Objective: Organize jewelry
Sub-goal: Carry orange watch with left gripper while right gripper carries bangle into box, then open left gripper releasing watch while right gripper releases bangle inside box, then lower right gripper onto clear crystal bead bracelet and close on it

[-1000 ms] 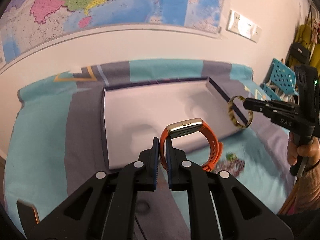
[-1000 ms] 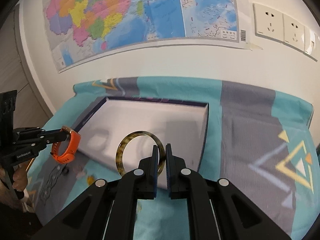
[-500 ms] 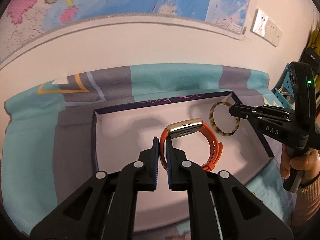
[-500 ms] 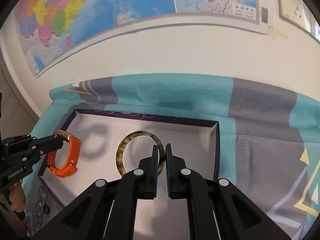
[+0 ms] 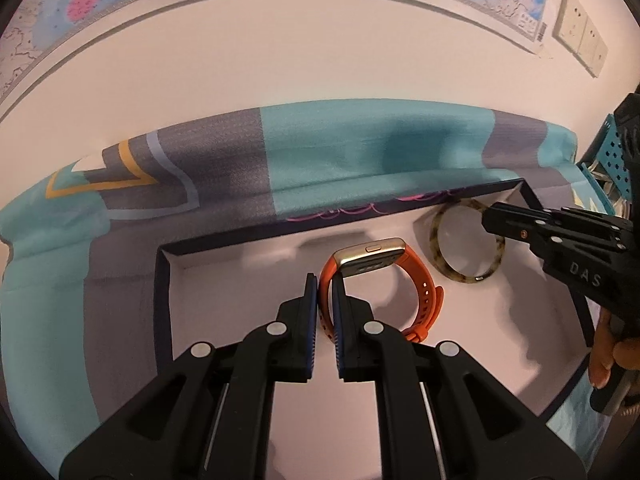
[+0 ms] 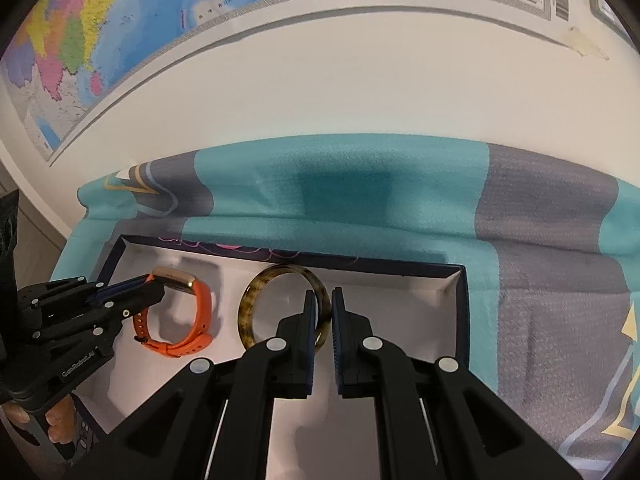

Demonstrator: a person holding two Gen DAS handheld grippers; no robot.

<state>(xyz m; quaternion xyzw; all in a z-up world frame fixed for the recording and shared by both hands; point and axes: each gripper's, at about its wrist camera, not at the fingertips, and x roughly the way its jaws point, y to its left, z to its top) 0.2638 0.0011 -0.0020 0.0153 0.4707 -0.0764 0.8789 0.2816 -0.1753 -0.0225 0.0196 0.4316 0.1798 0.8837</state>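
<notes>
Here the left gripper (image 5: 325,280) is pinching the orange strap of a smartwatch (image 5: 384,280), its gold case turned up and the loop of the band hanging to the side of the jaws, over the white floor of an open box (image 5: 240,320) with dark blue walls. Within that box the watch is sitting in the middle part, clear of the far wall, and whether it is touching the floor I cannot tell. The right gripper (image 6: 323,308) is clamping the rim of a tortoiseshell bangle (image 6: 250,308), which is standing upright on edge near the box's far wall, just beside the watch; in the left wrist view the same bangle (image 5: 440,268) is showing toward the box's far right corner with the black right gripper (image 5: 490,220) reaching in from the box's right side. The box is resting on a teal and grey patterned cloth (image 6: 540,240), which is spreading out around all its visible sides. Behind the box a pale wall is carrying a large coloured map (image 6: 100,32), and a hand (image 5: 604,356) is gripping the right tool's handle at the box's right edge.
</notes>
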